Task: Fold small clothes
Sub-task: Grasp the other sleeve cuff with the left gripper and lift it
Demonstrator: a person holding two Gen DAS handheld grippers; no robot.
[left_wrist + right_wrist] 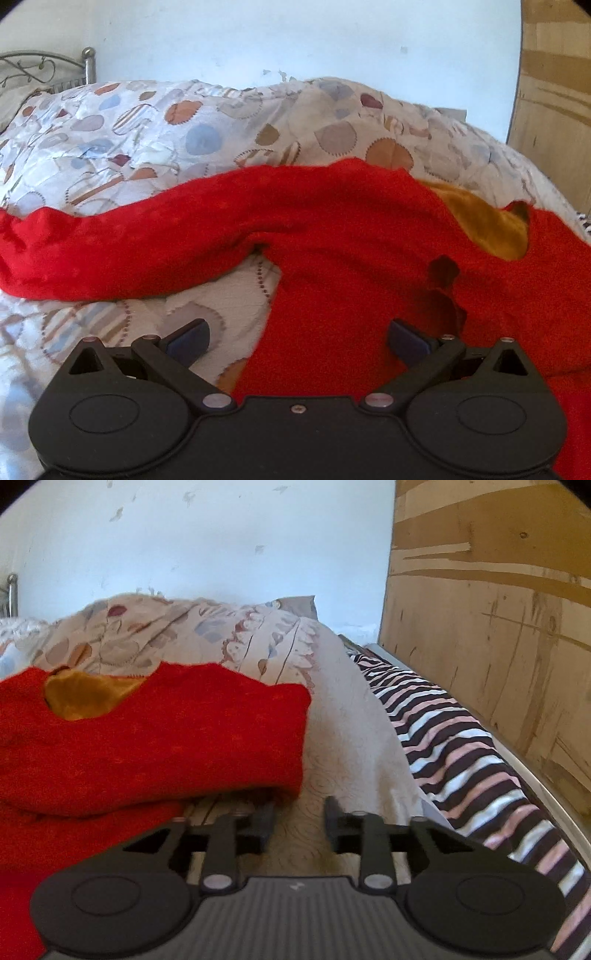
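Red sweater (351, 236) spread on the bed (147, 129), centre frame; left claw (297, 341) and right claw (299, 821) both released, grasping nothing.

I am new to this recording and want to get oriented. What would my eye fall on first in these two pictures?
First, the bright red sweater spread on the patterned bedspread, one sleeve stretched out to the left and a mustard lining showing at its neck. Next, the black-pink-white striped cloth along the bed's right edge, beside a wooden board. Both the left gripper and the right gripper have open, empty jaws.
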